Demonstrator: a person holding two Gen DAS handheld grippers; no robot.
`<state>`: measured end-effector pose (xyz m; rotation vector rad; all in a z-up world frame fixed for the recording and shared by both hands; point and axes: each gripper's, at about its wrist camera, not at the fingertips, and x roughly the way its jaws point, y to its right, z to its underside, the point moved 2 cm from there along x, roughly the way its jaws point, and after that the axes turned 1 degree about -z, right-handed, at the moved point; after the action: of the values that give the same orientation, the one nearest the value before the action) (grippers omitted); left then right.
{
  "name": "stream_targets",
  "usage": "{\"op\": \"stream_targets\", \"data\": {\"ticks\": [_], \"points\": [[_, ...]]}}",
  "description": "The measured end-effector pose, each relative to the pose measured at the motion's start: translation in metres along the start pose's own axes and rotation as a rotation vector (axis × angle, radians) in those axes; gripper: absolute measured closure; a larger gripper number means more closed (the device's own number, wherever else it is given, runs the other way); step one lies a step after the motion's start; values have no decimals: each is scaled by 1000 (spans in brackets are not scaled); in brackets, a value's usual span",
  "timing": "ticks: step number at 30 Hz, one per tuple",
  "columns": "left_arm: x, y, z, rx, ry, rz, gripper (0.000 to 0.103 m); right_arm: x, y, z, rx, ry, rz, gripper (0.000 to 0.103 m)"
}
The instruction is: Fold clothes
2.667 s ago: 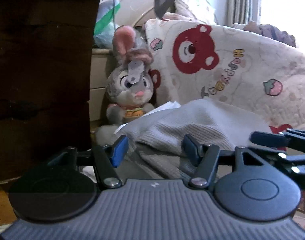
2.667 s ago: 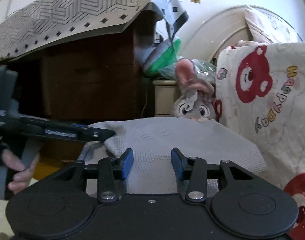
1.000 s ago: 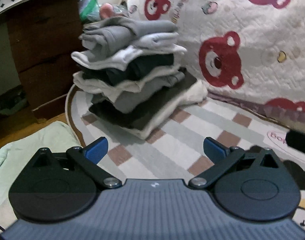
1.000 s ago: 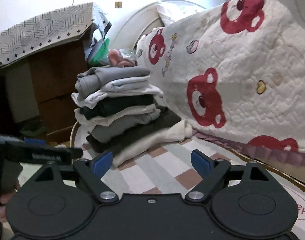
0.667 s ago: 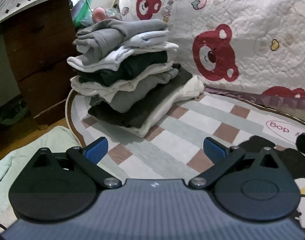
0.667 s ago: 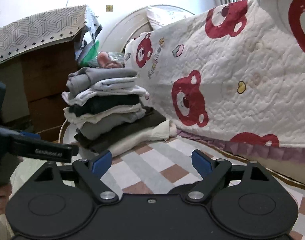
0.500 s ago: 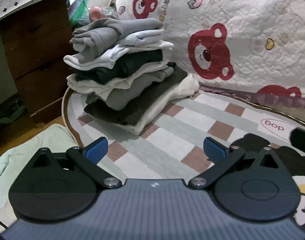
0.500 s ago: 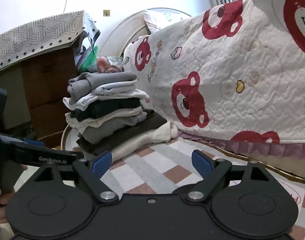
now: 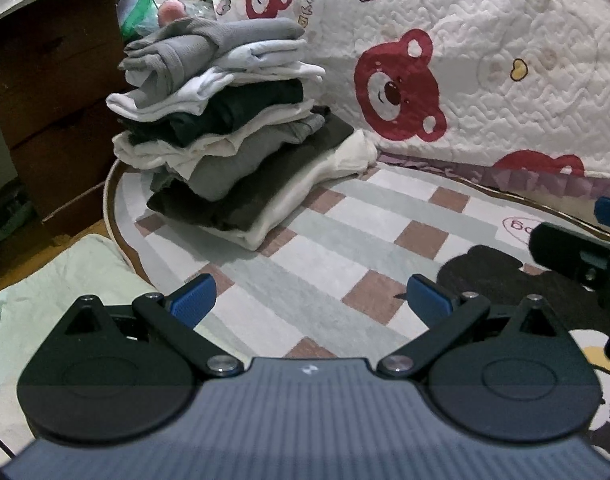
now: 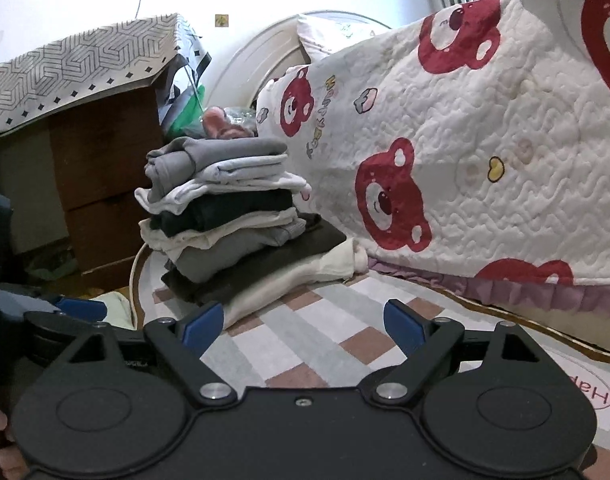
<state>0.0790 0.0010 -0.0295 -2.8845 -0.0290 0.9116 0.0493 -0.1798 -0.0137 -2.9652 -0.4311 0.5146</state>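
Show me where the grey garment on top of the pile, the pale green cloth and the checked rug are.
grey garment (image 9: 225,34), left wrist view, its top fold.
pale green cloth (image 9: 57,280), left wrist view, its middle.
checked rug (image 10: 305,344), right wrist view, a bare patch.

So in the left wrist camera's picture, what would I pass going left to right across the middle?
Brown wooden dresser → stack of folded clothes → checked rug → bear-print quilt hanging down on the right.

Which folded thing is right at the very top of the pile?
The grey ribbed garment tops the stack of folded clothes; white and dark ones lie beneath it.
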Motion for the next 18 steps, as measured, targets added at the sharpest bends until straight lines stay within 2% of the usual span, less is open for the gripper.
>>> {"op": "stream_targets", "data": {"ticks": [6,18], "points": [[4,1,2,10,-4,10,0,1,-6,1,-40,-2,-16,13],[7,3,4,19,2,6,0,6,-5,7,-29,-28,-28,13]]}}
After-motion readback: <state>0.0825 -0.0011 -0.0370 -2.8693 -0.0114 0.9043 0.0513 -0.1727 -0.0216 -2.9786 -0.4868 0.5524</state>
